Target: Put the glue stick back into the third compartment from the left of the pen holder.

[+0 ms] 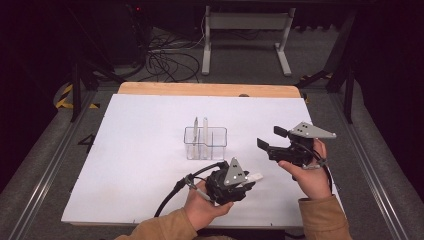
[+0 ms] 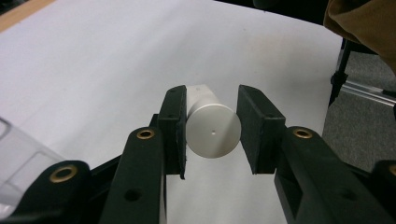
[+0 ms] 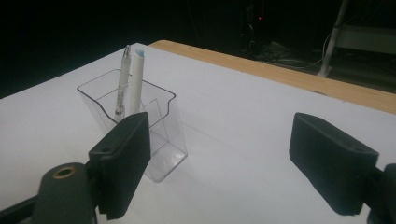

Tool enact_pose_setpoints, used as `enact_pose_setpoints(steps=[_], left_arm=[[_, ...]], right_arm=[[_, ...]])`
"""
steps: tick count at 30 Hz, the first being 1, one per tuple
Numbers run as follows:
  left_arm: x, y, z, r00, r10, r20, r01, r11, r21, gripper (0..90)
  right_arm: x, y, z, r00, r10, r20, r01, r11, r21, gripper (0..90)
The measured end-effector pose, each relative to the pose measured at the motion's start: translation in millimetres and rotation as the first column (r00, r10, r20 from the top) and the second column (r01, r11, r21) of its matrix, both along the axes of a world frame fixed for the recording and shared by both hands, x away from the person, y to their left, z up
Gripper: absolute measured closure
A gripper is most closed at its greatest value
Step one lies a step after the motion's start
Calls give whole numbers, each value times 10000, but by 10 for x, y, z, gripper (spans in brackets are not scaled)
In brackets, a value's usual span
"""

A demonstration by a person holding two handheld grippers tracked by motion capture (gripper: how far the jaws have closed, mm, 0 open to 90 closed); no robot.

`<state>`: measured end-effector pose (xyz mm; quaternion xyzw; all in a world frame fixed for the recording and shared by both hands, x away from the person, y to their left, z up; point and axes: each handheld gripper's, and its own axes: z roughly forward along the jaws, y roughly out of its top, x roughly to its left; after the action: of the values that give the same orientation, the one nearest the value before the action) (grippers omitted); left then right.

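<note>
White cylinder [image 2: 212, 135]: lying level between the left gripper's pads, flat round end facing that gripper's camera; in the high view [image 1: 253, 177] sticking out at 3 o'clock, above the near part of the surface.
Left gripper [image 1: 245, 181]: pinching the cylinder, pads pressing its sides.
Right gripper [image 1: 269, 140]: jaws standing spread, holding nothing, pointing toward 9 o'clock.
Clear holder [image 1: 205, 143]: sitting mid-surface, at 11 o'clock from the left gripper.
Holder contents: two white pens [image 3: 130, 79] standing upright inside.
Surface [image 1: 140, 150]: white sheet covering it.
</note>
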<state>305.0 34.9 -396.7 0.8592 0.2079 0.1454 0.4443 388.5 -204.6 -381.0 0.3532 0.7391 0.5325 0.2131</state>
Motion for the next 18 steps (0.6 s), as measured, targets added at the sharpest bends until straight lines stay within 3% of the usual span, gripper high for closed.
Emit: enact_pose_setpoints(steps=[18], left_arm=[[91,389,300,9964,668,523,-657,9976,-219,647]], right_arm=[[3,10,-3,10000,11,13,-11,10000,-43,219]])
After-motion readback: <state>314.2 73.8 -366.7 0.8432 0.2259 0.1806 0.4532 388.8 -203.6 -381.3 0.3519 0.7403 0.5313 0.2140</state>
